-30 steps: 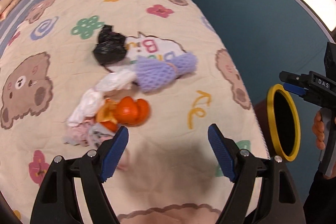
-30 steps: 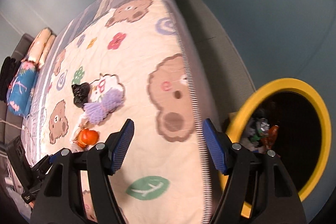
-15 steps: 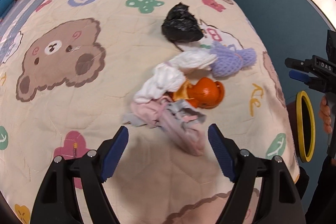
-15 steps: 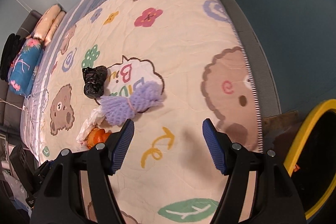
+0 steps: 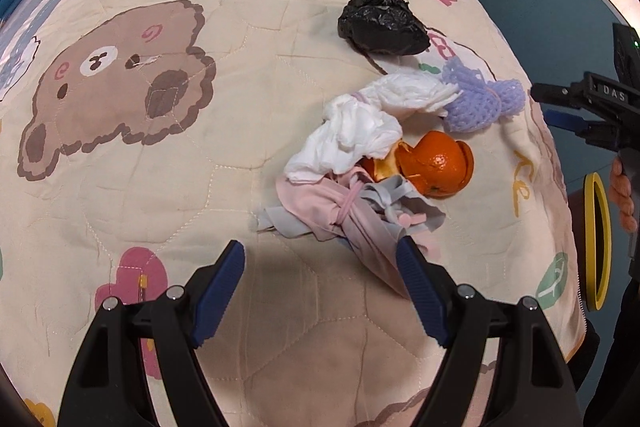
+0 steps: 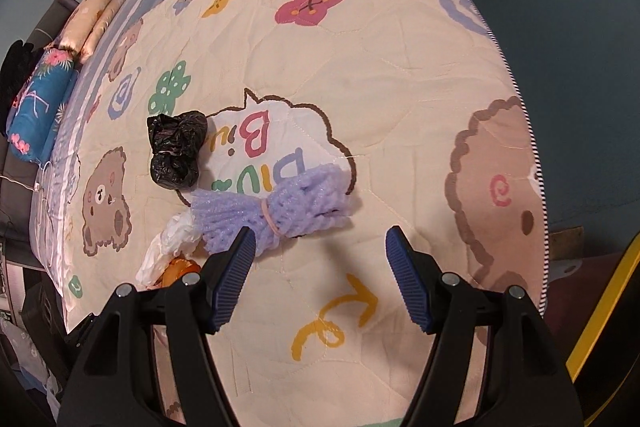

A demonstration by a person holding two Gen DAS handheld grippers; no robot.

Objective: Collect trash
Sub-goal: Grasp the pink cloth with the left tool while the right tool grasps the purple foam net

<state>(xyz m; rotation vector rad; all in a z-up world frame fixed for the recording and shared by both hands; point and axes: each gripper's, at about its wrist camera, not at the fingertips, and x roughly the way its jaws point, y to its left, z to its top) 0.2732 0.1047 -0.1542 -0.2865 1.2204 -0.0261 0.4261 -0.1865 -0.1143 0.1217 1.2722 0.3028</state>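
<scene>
Trash lies in a heap on the bear-print quilt (image 5: 120, 187): a crumpled black bag (image 5: 380, 21) (image 6: 176, 149), purple foam netting (image 5: 480, 101) (image 6: 276, 205), white tissue (image 5: 360, 131) (image 6: 168, 247), orange peel (image 5: 436, 163) (image 6: 180, 269) and a pink and grey rag bundle (image 5: 352, 215). My left gripper (image 5: 322, 287) is open just short of the rag bundle, nothing between its fingers. My right gripper (image 6: 320, 275) is open above the quilt, its left finger beside the netting. From the left wrist view the right gripper (image 5: 576, 115) shows at the right edge.
A bin with a yellow rim (image 5: 598, 239) (image 6: 600, 315) stands on the floor past the bed's right edge. Folded pillows and a blue cushion (image 6: 36, 99) lie at the far left end of the bed. A person's hand (image 5: 622, 195) grips the right tool.
Both grippers have swung from the bin side over the bed and lowered toward the trash heap. The heap now looms larger in both views. Neither jaw opening has changed.
</scene>
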